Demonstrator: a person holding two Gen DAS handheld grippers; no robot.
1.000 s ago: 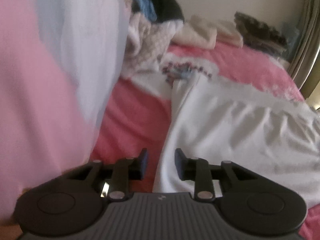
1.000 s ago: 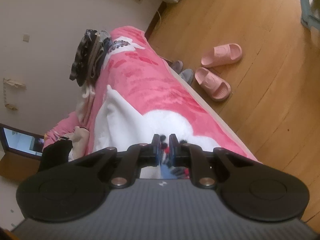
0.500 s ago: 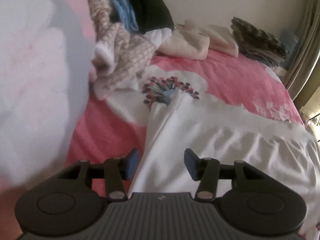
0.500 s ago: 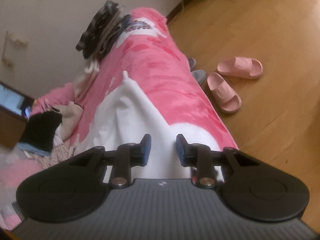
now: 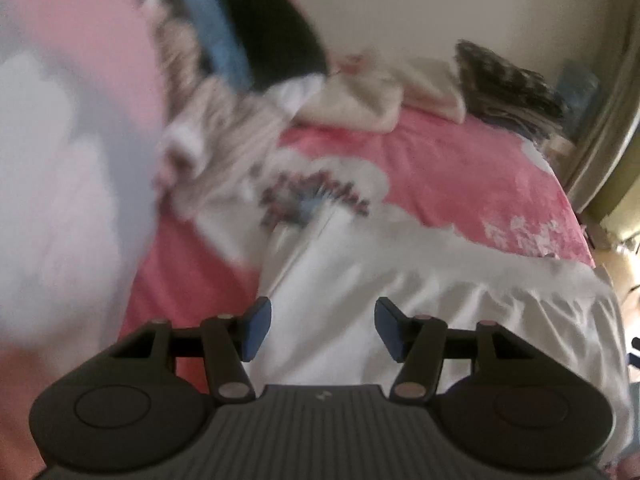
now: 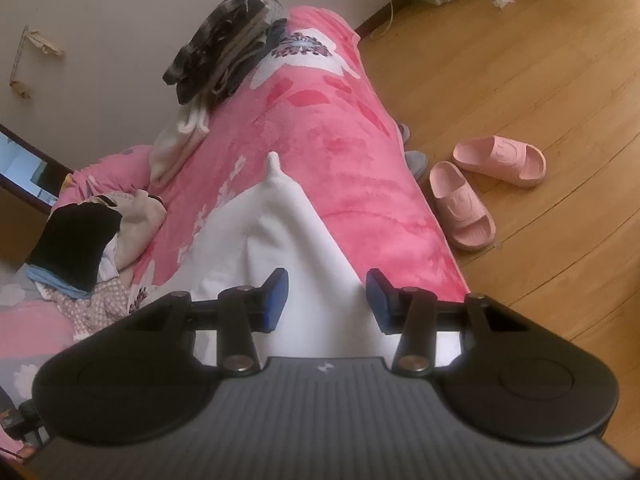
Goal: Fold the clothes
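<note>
1. My left gripper [image 5: 323, 330] and right gripper [image 6: 327, 300] have just been opening; both jaws stand apart, nothing pinched.
2. The white garment [image 6: 280, 232] lies spread on the pink blanket [image 6: 340, 128] below both tools.
3. Advice: smooth wrinkles, then take matching corners before folding.

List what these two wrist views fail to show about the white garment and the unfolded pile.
- White garment: near edge hidden behind the right tool, right wrist view.
- Same garment, left wrist view: right end cut off by the frame.
- Unfolded pile: motion-blurred, left wrist view; items indistinct.
</note>
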